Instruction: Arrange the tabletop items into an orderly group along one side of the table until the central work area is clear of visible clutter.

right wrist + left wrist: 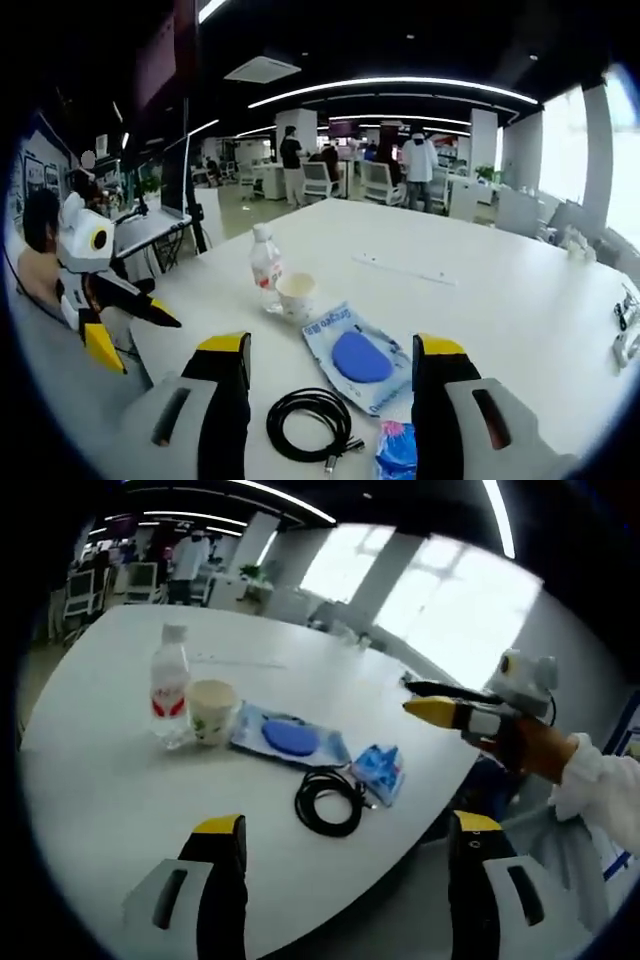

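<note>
things are sitting near the table edge: clear plastic water bottle point(265, 262), thin paper cup point(295, 295), floppy black cable coil point(308, 423). i am holding both grippers point(345, 825) point(330, 345) wide apart, grasping nothing; grab the cup softly.

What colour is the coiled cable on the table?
Black. The coiled cable shows best in the left gripper view, lying on the white table beside a blue packet.

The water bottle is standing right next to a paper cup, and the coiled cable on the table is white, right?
Not quite. The coiled cable is black, as the right gripper view shows. The rest holds: the water bottle stands right beside the paper cup on the table.
</note>
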Tool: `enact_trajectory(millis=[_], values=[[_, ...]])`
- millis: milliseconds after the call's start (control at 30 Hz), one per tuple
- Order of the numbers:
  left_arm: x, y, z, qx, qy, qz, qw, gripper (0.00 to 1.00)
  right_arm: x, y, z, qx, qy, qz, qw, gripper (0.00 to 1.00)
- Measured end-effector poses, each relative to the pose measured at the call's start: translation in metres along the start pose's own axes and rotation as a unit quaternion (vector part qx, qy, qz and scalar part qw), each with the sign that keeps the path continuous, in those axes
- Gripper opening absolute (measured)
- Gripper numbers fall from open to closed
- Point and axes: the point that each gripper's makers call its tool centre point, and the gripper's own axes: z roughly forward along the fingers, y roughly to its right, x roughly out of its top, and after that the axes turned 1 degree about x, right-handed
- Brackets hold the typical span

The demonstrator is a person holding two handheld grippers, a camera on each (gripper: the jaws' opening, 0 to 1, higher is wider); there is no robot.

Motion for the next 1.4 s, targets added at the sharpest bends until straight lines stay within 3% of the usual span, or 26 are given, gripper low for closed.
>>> enact_trajectory(millis=[267, 567, 867, 1033, 1400], values=[[0.001, 0.005, 0.000, -0.006, 0.000, 0.007, 1.0000, 0.78, 0.004, 0.013, -0.010, -0.015, 0.005, 0.017, 0.9997, 0.63], [0.010, 0.004, -0.006, 0.001, 0.016, 0.006, 0.9999, 0.77, 0.010, 0.031, -0.006, 0.002, -0.002, 0.003, 1.0000, 0.63], [0.011, -0.013, -0.008, 0.030, 0.005, 0.024, 0.9992, 0.76, -0.001, 0.048, 0.006, 0.022, -0.010, 0.015, 0.9996, 0.63], [0.015, -0.022, -0.005, 0.037, 0.001, 0.011, 0.9992, 0.76, -0.012, 0.058, 0.012, 0.029, -0.017, 0.029, 0.9990, 0.62], [0.035, -0.048, 0.019, 0.060, -0.027, 0.069, 0.9954, 0.73, -0.032, 0.066, 0.019, 0.034, -0.027, 0.060, 0.9973, 0.61]])
